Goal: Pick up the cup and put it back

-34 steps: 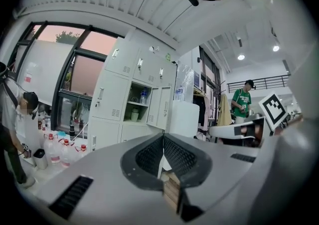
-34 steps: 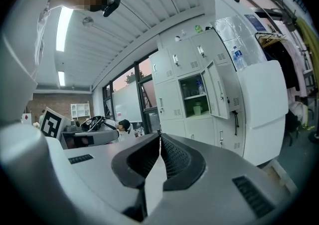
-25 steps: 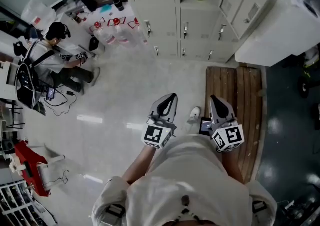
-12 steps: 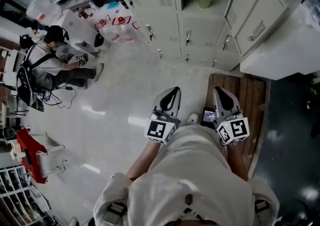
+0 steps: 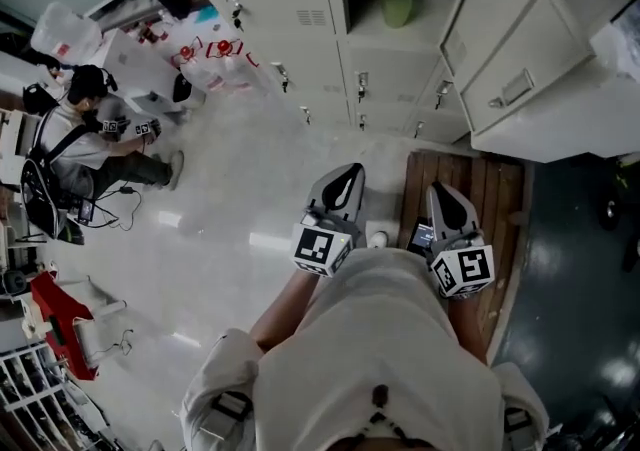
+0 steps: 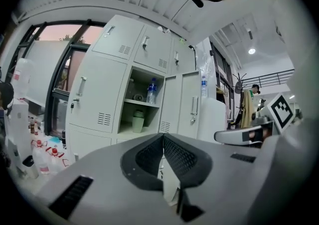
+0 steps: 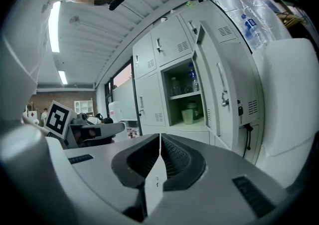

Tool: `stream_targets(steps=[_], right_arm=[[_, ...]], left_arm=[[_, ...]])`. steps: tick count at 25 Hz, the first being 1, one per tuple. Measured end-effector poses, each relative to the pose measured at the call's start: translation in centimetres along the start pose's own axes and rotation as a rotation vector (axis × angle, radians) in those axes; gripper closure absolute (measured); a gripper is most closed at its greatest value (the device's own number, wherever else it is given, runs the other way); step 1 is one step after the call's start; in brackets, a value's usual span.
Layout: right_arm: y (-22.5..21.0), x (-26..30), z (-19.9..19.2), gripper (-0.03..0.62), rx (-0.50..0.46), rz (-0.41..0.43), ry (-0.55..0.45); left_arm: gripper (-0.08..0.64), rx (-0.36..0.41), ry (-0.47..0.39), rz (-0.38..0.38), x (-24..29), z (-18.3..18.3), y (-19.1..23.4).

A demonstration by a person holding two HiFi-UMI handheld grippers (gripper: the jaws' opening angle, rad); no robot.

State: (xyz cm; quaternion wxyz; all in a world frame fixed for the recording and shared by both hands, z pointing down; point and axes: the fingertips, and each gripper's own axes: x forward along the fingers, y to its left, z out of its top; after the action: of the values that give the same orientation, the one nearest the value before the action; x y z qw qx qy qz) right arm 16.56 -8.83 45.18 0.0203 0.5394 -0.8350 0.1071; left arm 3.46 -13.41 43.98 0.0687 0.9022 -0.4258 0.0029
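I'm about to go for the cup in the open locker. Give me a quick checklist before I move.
1. Locker door open: ok, it stands wide.
2. Cup upright on its shelf: ok.
3. Left tool open for a grasp: not ok, shut and empty.
4. Right tool open: not ok, shut and empty.
5. Tools at the cup: not ok, both well short of it.
6. Free space behind the cup: cannot tell.
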Motion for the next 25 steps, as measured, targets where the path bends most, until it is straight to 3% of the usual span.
stream_targets(steps=[9, 16, 21, 23, 25], right_arm=[[-7.1, 7.6, 2.6, 0.566, 0.023, -0.139, 0.023], [-8.6, 13.5, 4.0, 0.566, 0.048, -0.204, 0.039], [-10.2, 16.4, 5.1, 0.566, 0.047, -0.262, 0.048], [-10.8, 16.9, 5.2, 0.566, 0.055, -0.304, 0.042], [-11.4, 17.3, 5.0, 0.566, 0.060, -0.338, 0.041]], left_arm=[[0.551, 0.003, 0.002, -0.114, 13.0, 1.5, 5.2], [0.550, 0.017, 0.024, -0.196, 20.8, 2.0, 9.3], [0.544, 0.034, 0.027, -0.208, 26.4, 2.8, 11.8], [0.422, 0.028, 0.049, -0.232, 28.2, 1.9, 12.2], [0.369, 0.027, 0.063, -0.230, 30.0, 1.0, 12.9]])
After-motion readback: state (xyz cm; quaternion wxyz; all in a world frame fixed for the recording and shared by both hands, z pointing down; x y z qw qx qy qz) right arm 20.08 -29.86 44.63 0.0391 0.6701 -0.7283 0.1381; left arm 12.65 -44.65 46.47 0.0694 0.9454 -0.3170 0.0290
